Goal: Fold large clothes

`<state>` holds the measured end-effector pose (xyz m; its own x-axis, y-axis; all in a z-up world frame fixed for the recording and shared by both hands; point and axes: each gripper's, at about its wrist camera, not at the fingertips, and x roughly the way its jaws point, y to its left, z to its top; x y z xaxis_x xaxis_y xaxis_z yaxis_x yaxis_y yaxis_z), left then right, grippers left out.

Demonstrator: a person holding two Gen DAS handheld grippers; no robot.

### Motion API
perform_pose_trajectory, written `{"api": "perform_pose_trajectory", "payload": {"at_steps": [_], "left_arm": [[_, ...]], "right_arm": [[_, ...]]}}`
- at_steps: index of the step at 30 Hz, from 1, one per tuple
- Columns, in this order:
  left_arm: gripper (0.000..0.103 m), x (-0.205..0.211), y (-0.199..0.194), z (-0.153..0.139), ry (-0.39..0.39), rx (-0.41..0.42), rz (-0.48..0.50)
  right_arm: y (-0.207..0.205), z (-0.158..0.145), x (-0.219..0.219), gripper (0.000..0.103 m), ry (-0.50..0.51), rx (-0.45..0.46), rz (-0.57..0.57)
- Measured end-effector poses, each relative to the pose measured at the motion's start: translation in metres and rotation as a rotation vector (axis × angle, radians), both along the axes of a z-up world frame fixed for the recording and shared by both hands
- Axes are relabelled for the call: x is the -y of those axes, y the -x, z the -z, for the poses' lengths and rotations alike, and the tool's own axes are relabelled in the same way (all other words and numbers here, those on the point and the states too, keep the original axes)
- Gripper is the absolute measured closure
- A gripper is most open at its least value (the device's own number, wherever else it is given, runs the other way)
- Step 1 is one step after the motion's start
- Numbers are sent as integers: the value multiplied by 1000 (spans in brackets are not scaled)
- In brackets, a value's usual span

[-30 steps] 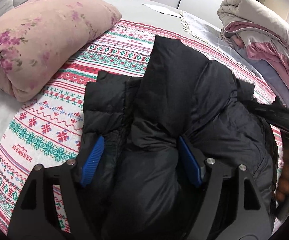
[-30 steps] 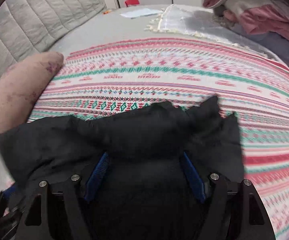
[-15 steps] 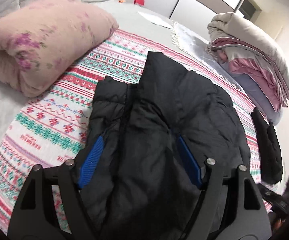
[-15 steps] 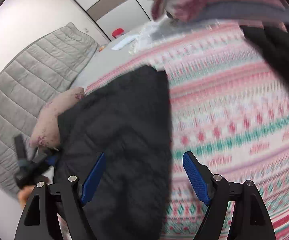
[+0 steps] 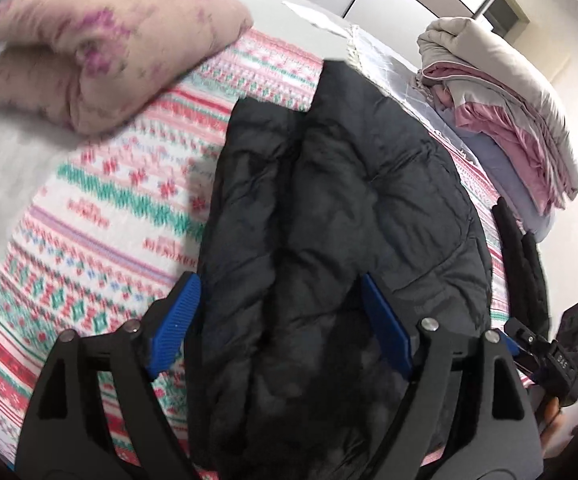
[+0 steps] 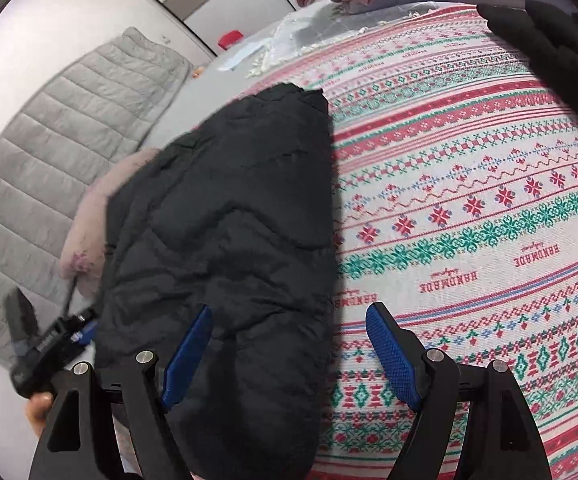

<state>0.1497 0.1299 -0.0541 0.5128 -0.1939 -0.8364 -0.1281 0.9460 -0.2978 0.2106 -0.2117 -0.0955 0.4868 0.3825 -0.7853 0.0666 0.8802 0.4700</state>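
A black puffer jacket (image 5: 349, 200) lies folded into a long strip on the patterned blanket (image 5: 109, 220). My left gripper (image 5: 279, 320) hovers over its near end. Its jaws are opening, with jacket fabric below and between the blue pads but not pinched. In the right wrist view the jacket (image 6: 225, 220) fills the left half. My right gripper (image 6: 289, 356) stands open astride the jacket's right edge, with its left pad over the fabric and its right pad over the blanket (image 6: 469, 200). It holds nothing.
A pink flowered pillow (image 5: 109, 48) lies at the far left and a stack of folded quilts (image 5: 509, 108) at the far right. A small black garment (image 5: 525, 256) rests beside the jacket. A grey quilted headboard (image 6: 49, 160) stands behind.
Both grippers have let the jacket go; it now lies flatter. The left gripper drew back and rose slightly. The right gripper swung right, from over the jacket to its right edge.
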Motion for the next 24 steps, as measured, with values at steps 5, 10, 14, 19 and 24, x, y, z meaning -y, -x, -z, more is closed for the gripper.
{"api": "perform_pose_trajectory", "payload": {"at_steps": [5,10,14,19,24], "left_arm": [[19,-2,7,13,91,-45,17],[15,5,11,18,75,-45,62],[14,2,10,23,83,-52,78],[8,-1,11,30,96,-62,84],[3,3,10,39,109,-86,76]], "right_arm": [[3,-2,4,23,-44,-9,7],[1,5,4,23,-131,-34,4],[0,14,2,23,-145,-70,2],[-4,30,0,23,-200,-122,10],[-7,37,-8,23,-183,-143,2]]}}
